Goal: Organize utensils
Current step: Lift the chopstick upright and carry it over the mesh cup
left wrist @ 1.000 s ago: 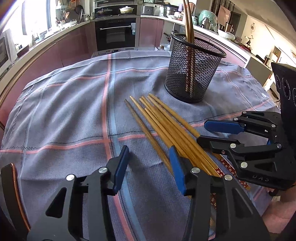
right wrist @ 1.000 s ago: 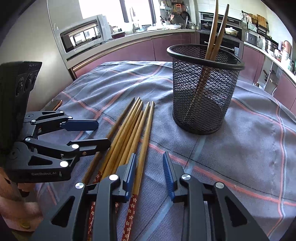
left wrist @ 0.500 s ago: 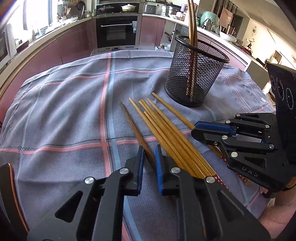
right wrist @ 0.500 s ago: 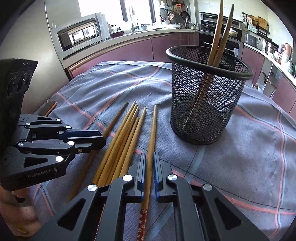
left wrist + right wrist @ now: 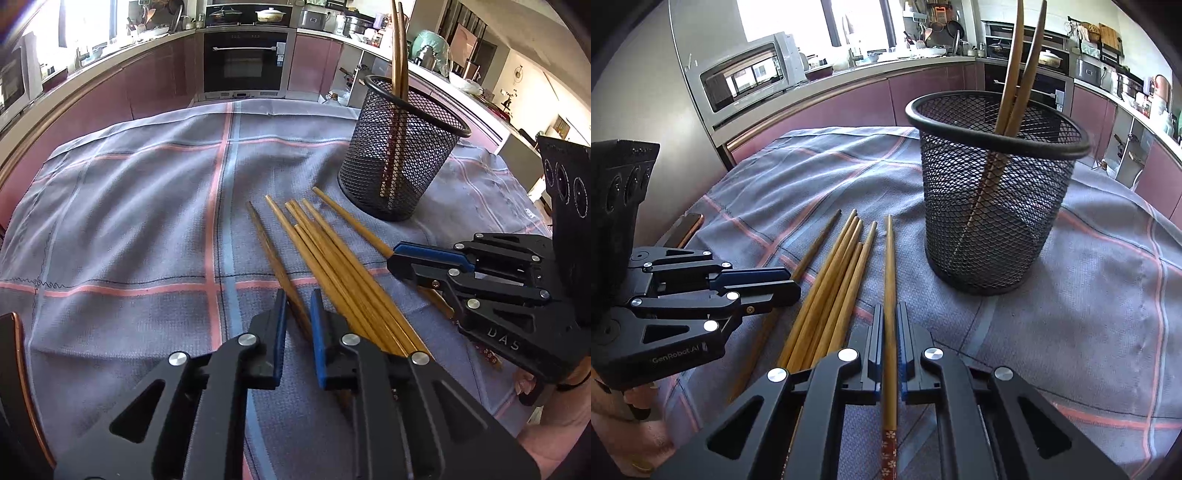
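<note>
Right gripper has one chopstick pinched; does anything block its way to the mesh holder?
Nothing visible does. The right gripper is shut on a chopstick, with bare cloth up to the mesh holder. Two chopsticks already lean inside, leaving most of the mouth open.

**Left tongs closed on the darkest chopstick**

The left tongs pinch the dark chopstick, the outermost of the row on their left side, its tip pointing away over the checked cloth that covers the counter. Just right of the tongs lies a bundle of lighter chopsticks. Further right, the right tongs grip a single chopstick. Ahead and to the right stands the mesh holder with two chopsticks upright inside.
</note>
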Available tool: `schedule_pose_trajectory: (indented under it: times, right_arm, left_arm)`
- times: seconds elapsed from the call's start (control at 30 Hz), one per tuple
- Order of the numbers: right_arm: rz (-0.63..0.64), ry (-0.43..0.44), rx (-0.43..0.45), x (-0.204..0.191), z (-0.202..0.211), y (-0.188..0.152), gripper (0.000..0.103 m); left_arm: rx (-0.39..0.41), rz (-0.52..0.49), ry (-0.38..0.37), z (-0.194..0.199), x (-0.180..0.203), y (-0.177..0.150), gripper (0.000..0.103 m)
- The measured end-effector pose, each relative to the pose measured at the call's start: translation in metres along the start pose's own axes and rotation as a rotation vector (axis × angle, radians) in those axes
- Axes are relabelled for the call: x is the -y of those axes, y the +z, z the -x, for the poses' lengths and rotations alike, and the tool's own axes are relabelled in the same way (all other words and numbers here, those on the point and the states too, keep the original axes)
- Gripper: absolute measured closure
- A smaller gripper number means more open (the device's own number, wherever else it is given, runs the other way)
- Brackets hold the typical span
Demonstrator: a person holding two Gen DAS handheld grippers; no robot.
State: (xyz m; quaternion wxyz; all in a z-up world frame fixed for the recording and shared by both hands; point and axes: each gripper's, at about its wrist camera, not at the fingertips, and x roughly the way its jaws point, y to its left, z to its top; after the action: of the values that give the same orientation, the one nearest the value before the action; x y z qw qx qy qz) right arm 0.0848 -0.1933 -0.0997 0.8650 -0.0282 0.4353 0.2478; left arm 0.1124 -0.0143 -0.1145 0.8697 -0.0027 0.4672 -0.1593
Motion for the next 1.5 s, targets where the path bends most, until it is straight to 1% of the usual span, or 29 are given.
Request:
schedule_pose_trajectory:
  times: [0.13, 0.37, 0.5, 0.6, 0.8, 1.07, 1.17, 1.43, 1.5]
  right_arm:
    - [-0.002, 0.008, 0.02, 0.002, 0.009, -0.001, 0.098]
    - [0.005, 0.051, 0.08, 0.001, 0.032, 0.0, 0.098]
    - [-0.001, 0.075, 0.118, 0.001, 0.046, 0.001, 0.098]
    - [-0.005, 0.092, 0.154, 0.002, 0.057, 0.002, 0.098]
    - [-0.01, 0.101, 0.231, 0.005, 0.081, 0.006, 0.098]
    - [-0.028, 0.106, 0.321, 0.012, 0.105, 0.015, 0.098]
    - [-0.033, 0.104, 0.342, 0.015, 0.111, 0.017, 0.098]
    - [-0.035, 0.103, 0.386, 0.018, 0.121, 0.023, 0.098]
    - [-0.032, 0.099, 0.397, 0.018, 0.123, 0.024, 0.098]
  left_arm:
    - [0.003, 0.018, -0.015, 0.002, -0.001, -0.001, 0.093]
    - [0.026, 0.03, -0.027, 0.015, -0.004, -0.002, 0.093]
    - [0.049, 0.034, -0.057, 0.028, -0.006, 0.0, 0.094]
    - [0.076, 0.031, -0.095, 0.042, -0.005, 0.002, 0.094]
    - [0.156, 0.012, -0.176, 0.075, -0.002, 0.008, 0.095]
    - [0.254, 0.002, -0.249, 0.115, 0.002, 0.018, 0.096]
    - [0.283, -0.008, -0.254, 0.125, 0.005, 0.022, 0.096]
    - [0.341, -0.003, -0.299, 0.145, 0.008, 0.033, 0.096]
    - [0.354, -0.006, -0.295, 0.148, 0.01, 0.036, 0.096]
